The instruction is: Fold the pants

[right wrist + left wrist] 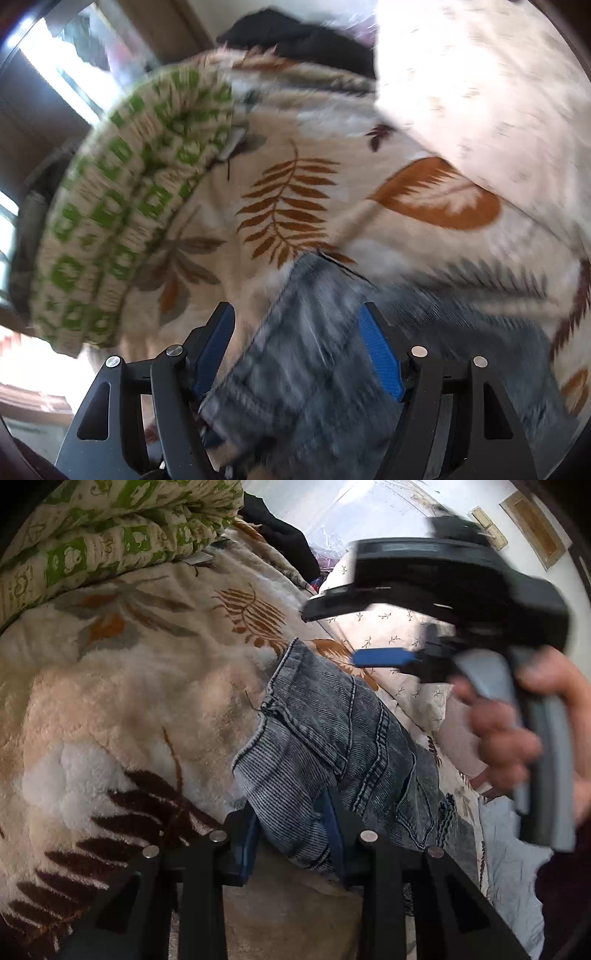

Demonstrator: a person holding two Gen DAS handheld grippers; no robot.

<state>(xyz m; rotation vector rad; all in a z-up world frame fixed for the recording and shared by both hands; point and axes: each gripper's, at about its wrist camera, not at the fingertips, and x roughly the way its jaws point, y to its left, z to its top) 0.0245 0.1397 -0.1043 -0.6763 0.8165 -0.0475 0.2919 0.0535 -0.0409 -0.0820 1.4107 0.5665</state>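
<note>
Denim, grey-blue and stone-washed: the pants (332,746) lie bunched on a fleecy leaf-print blanket (122,701) on the bed, running from the middle of the left wrist frame down to its lower centre. My left gripper (293,834) has a thick bundle of that denim pinched between its blue pads; the cloth fills the whole gap. My right gripper (295,354) stands spread, its pads (380,354) clear of the fabric on both sides, with the blurred pants (314,350) passing under and between them. In the left view the right gripper (373,635) shows at the upper right, in the person's hand (517,731), above the pants and not touching them.

I judge the step to be getting a second hold so the fold can be carried over. To do it well I would keep the left pinch firm and level and bring the right gripper down onto one clean edge, hem or waistband, rather than a loose wad. Close only once both layers sit between the pads. The deep pile may snag, so lift before dragging. A green patterned quilt (110,528) fills the upper left, well apart.
</note>
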